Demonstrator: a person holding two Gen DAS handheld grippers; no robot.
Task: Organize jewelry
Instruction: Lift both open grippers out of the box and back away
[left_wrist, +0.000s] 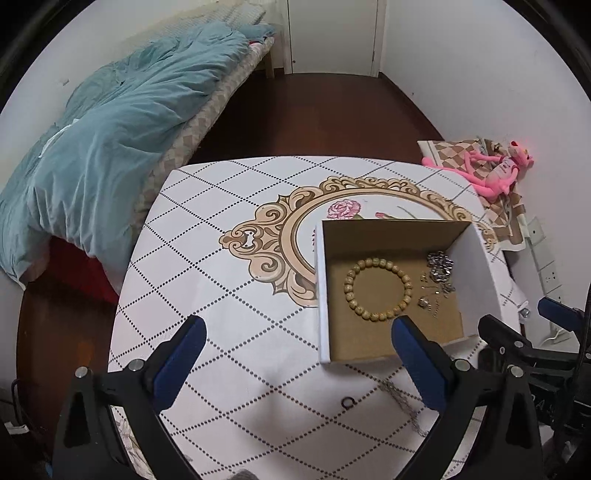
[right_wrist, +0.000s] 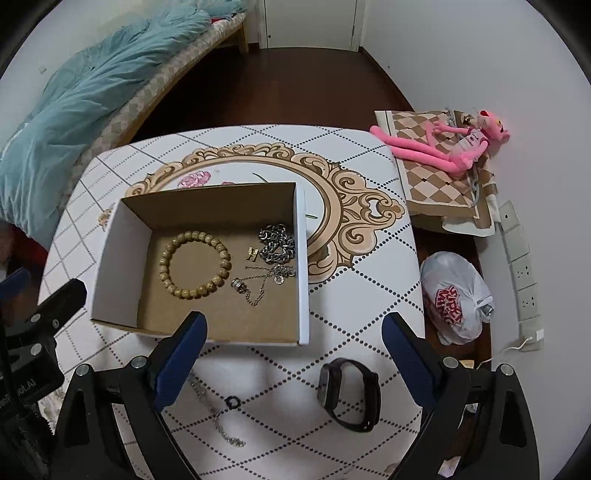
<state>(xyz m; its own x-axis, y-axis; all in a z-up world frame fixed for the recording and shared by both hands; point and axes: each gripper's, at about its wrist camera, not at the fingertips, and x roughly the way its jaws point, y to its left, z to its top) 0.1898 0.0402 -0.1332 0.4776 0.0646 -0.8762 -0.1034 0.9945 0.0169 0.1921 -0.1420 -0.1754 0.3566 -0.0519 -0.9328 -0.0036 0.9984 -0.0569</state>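
2 grippers hang over the table (right_wrist: 369, 229), both with fingers spread wide and holding nothing: the left gripper (left_wrist: 299, 363) and the right gripper (right_wrist: 293, 356). On the table sits the cardboard box (right_wrist: 122, 254), the landmark. Inside it lie a wooden bead bracelet (right_wrist: 195, 264), a heap of silver chain (right_wrist: 277, 243) and a thin necklace (right_wrist: 258, 286). Just outside the box's near wall lie a black watch (right_wrist: 349, 395), a loose silver chain (right_wrist: 216, 415) and 1 small black ring (right_wrist: 232, 402).
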